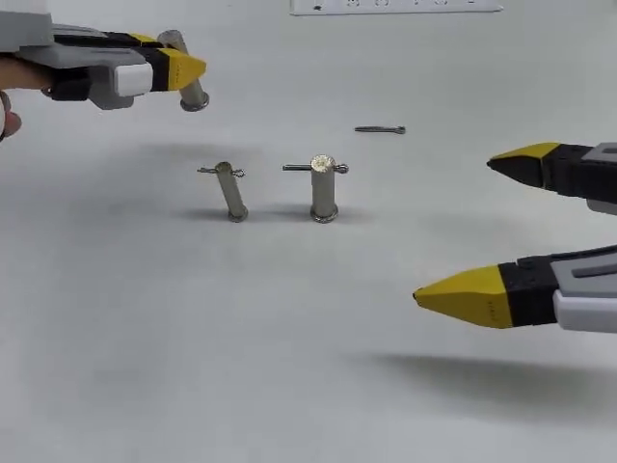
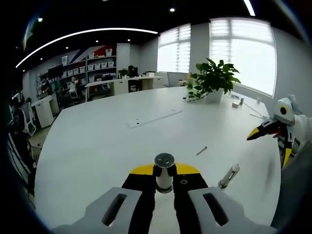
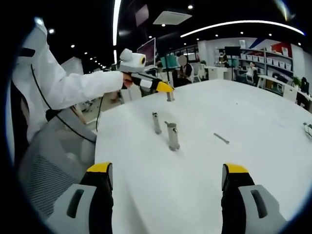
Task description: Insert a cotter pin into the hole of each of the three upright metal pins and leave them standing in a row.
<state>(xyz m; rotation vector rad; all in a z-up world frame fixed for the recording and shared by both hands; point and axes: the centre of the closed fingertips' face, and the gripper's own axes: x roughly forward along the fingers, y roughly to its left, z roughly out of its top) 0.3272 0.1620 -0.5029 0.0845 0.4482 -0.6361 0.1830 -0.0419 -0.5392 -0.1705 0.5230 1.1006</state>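
On a white counter (image 1: 289, 367), the left claw (image 1: 193, 69) pinches one metal pin (image 1: 195, 95) at far left, the right claw (image 1: 453, 229) hangs spread wide, two more metal pins (image 1: 231, 191) (image 1: 324, 188) stand side by side with cotter pins (image 1: 299, 168) through them, and a loose cotter pin (image 1: 379, 129) lies beyond.

Left tool (image 1: 191, 69) clamping a pin (image 1: 195, 95), two cottered pins (image 1: 231, 193) (image 1: 324, 191) standing

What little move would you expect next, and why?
Probably the right gripper, its jaws wide open, should reach for the loose cotter pin lying on the table beyond the row and close on it. One standing pin and its neighbour already carry cotter pins, while the third pin, clamped in the left gripper, shows none.
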